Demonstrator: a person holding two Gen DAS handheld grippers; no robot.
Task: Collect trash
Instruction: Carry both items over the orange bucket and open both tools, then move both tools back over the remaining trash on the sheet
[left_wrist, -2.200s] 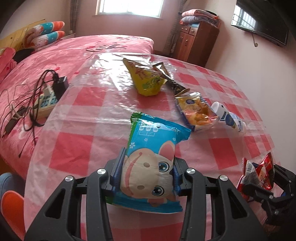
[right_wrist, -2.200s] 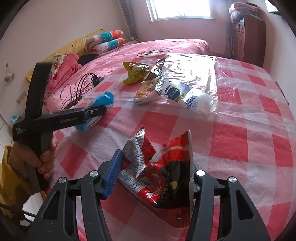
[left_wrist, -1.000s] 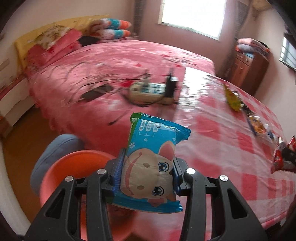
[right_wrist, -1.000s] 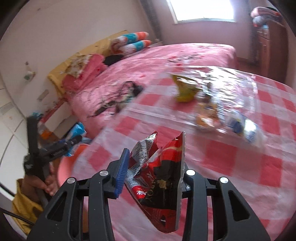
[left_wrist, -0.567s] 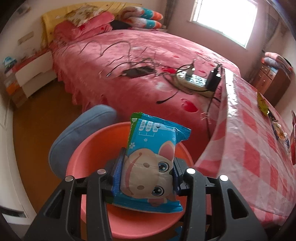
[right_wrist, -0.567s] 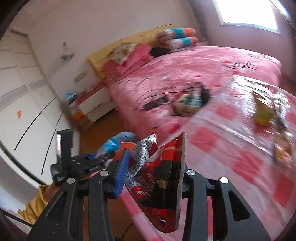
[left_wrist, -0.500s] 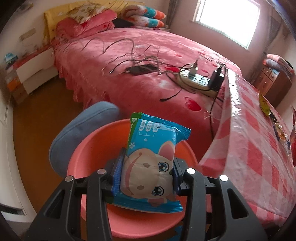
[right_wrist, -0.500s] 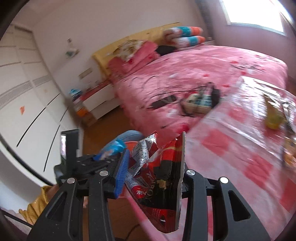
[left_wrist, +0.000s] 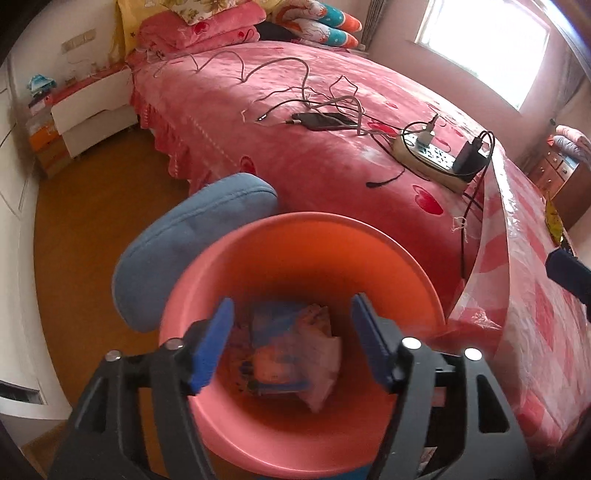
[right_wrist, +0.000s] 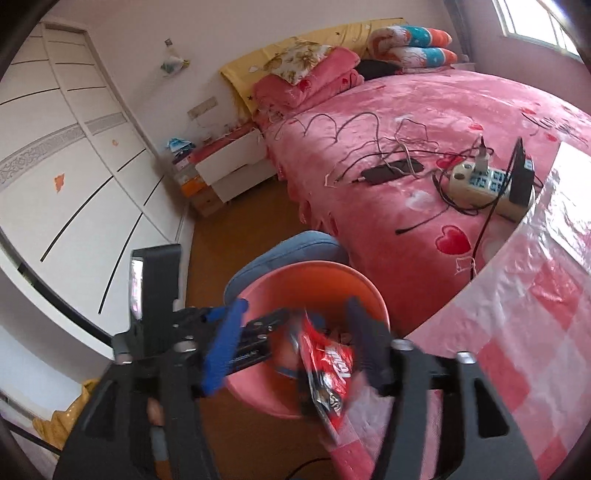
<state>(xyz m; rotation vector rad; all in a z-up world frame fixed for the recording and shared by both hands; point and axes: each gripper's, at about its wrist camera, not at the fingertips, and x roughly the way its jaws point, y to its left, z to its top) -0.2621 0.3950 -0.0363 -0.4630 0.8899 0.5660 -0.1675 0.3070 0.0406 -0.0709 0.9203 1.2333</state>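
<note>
You hold both grippers over the pink bin (left_wrist: 303, 236), jaws opening, so the blue packet (left_wrist: 291, 354) and red wrapper (right_wrist: 328, 373) drop in.

The pink bed (left_wrist: 295, 155) (heart-patterned cover) bears a power strip (left_wrist: 428, 157), phone (left_wrist: 325, 120) and loose cables (left_wrist: 280, 74).

The blue wrapper (left_wrist: 291, 354) lying in the pink bin (left_wrist: 258, 258), between the left gripper's (left_wrist: 291, 343) opening fingers (left_wrist: 212, 343), is smeared by motion, so its print cannot be read. The bin's near rim is cut off behind those fingers and the picture's bottom edge. In the right wrist view the red wrapper (right_wrist: 328, 373) between the right gripper's (right_wrist: 295, 347) opening fingers (right_wrist: 223, 347) is blurred; whether the pads touch it cannot be told. The hand (right_wrist: 155, 411) below the left fingers is mostly hidden.
</note>
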